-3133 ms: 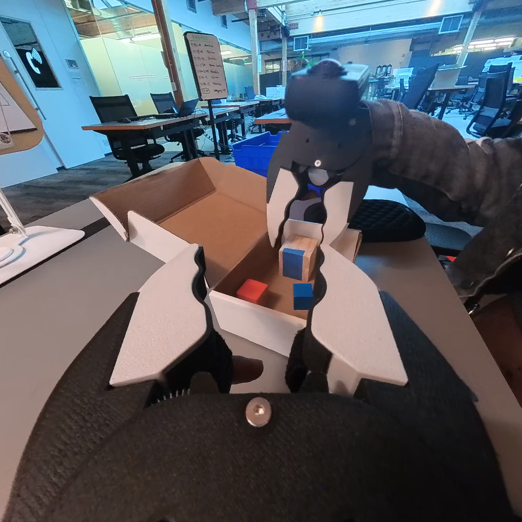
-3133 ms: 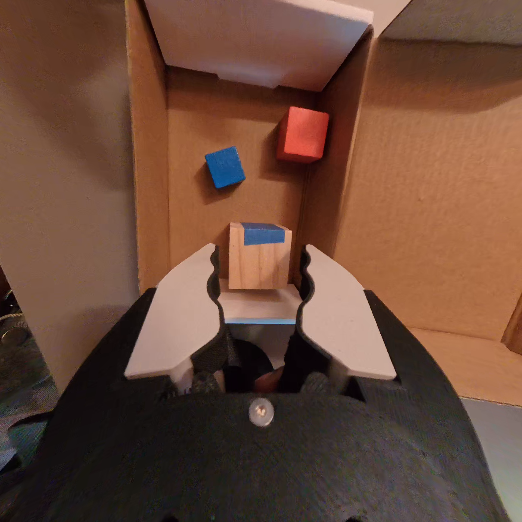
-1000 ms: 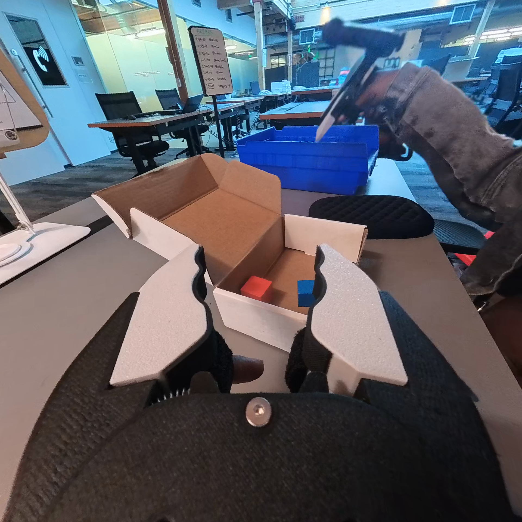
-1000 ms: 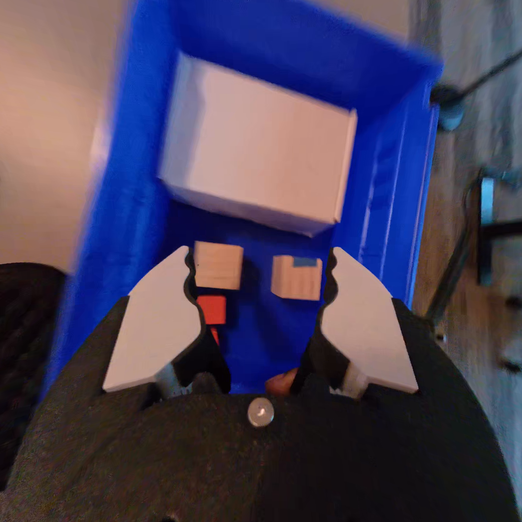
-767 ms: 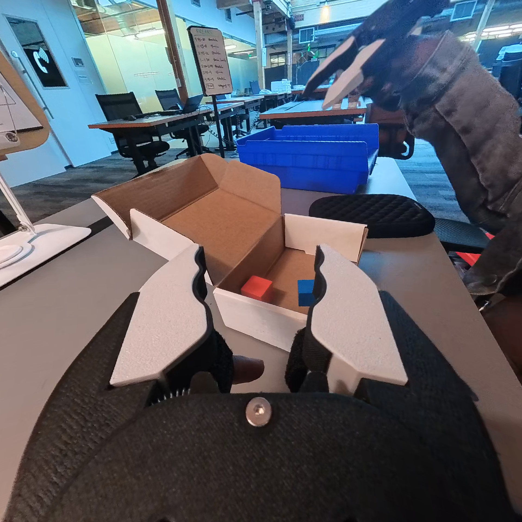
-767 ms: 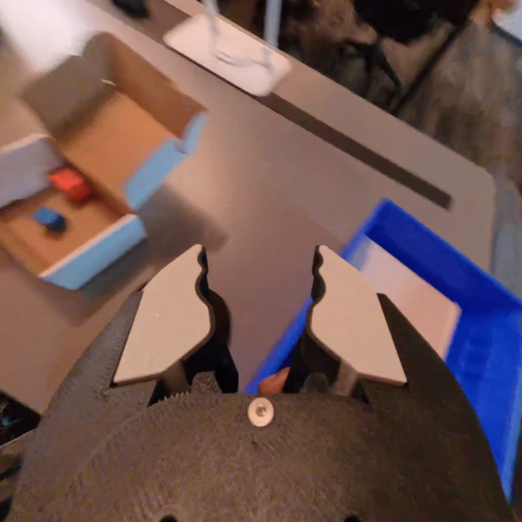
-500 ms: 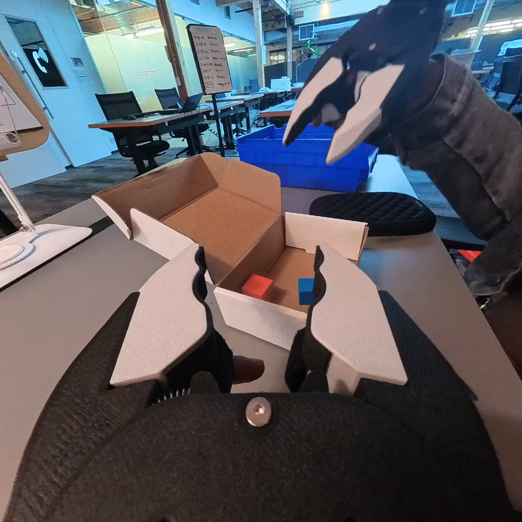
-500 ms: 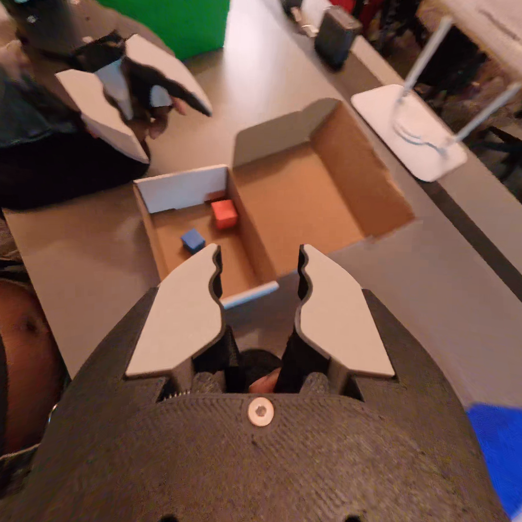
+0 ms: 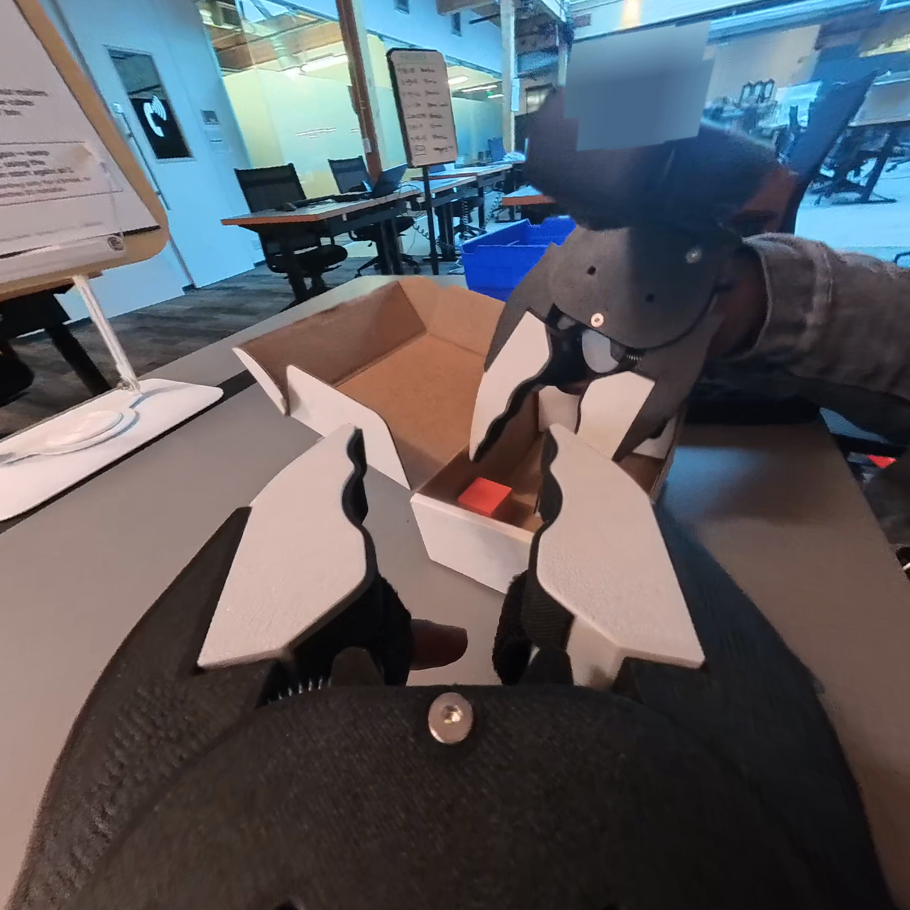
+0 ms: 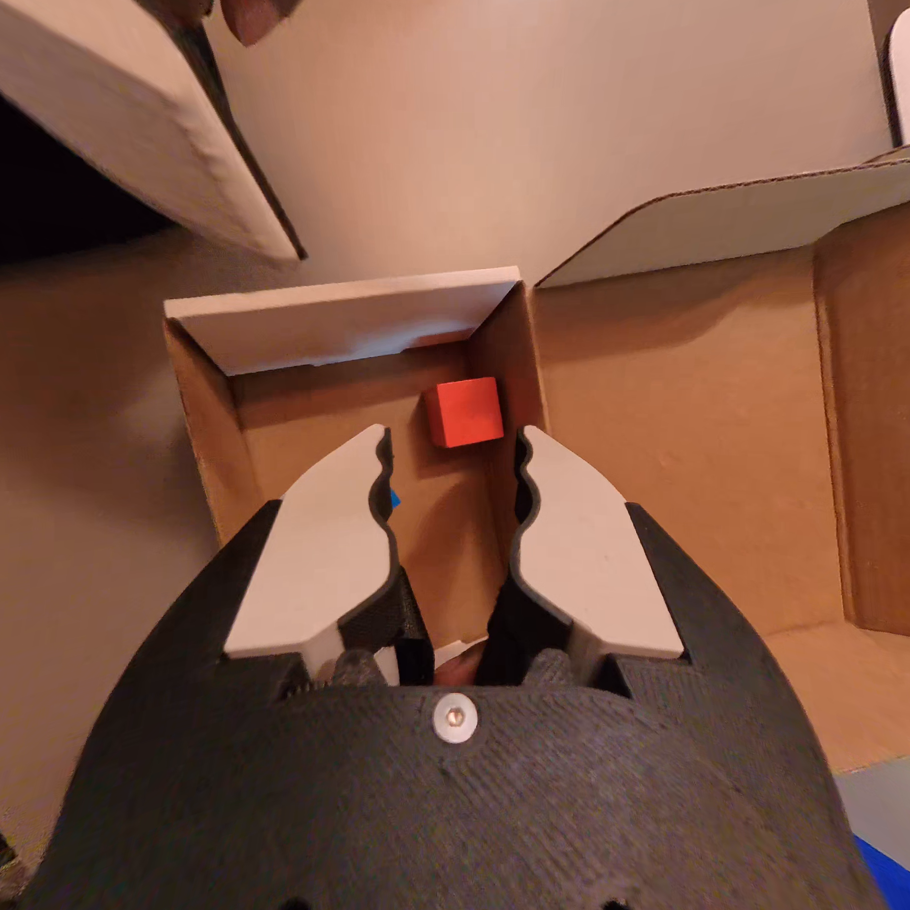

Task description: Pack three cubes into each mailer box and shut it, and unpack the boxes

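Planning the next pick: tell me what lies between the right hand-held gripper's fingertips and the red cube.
Only bare cardboard floor of the mailer box separates the right hand-held gripper from the red cube, seen in the right wrist view.

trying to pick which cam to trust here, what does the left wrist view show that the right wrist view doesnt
Only the left wrist view: the office behind, the blue bin, a sign stand and the right gripper from outside, open over the mailer box.

Only the right wrist view: straight down into the box, a sliver of the blue cube beside its finger.

Both: the open box, the red cube inside, and the open left gripper.
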Motion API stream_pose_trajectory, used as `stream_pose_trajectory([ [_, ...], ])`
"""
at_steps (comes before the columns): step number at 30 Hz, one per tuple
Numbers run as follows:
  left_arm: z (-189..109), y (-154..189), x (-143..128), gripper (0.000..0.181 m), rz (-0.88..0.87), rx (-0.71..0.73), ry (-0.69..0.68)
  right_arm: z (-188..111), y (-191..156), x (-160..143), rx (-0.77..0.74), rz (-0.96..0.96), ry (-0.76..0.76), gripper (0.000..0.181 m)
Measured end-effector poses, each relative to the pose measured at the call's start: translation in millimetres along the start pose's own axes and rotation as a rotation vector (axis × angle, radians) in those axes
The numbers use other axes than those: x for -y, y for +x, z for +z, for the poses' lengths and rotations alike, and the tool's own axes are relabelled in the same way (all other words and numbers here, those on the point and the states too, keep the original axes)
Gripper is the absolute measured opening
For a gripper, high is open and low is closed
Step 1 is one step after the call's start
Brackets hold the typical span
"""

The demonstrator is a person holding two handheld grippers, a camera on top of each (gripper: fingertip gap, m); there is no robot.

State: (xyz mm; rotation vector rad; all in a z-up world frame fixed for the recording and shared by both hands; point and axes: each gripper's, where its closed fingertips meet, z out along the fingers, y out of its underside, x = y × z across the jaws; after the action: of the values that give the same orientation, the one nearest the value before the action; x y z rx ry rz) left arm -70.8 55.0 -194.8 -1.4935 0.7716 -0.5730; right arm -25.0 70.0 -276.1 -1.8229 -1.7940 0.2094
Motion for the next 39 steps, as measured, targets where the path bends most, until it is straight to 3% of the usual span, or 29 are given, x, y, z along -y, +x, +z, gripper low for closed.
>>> stream_pose_trajectory([
  [10, 1.1, 2.8, -2.8, 0.068, -0.002, -0.017, -0.017, 10.3, -2.3, -4.6, -0.013, -0.027, -0.023, 0.045],
  [15, 1.4, 4.2, -3.6, 0.068, -0.002, -0.026, -0.021, 4.5, -14.1, -0.3, 0.082, -0.027, 0.020, 0.033],
  [23, 2.4, 7.4, -5.5, 0.068, 0.009, -0.043, -0.030, 3.0, -10.8, 3.1, 0.063, -0.016, -0.009, 0.043],
  [32, 2.7, 10.3, -6.1, 0.068, 0.018, -0.058, -0.035, 11.0, -10.2, -1.1, 0.086, 0.001, -0.060, 0.027],
  [36, 2.9, 15.1, -6.0, 0.068, 0.034, -0.083, -0.034, -2.2, -5.4, 3.8, 0.073, 0.004, 0.006, 0.027],
  [39, 2.0, 21.7, 0.0, 0.069, 0.051, -0.113, 0.001, -21.5, -0.3, 13.1, 0.092, 0.072, 0.139, 0.027],
])
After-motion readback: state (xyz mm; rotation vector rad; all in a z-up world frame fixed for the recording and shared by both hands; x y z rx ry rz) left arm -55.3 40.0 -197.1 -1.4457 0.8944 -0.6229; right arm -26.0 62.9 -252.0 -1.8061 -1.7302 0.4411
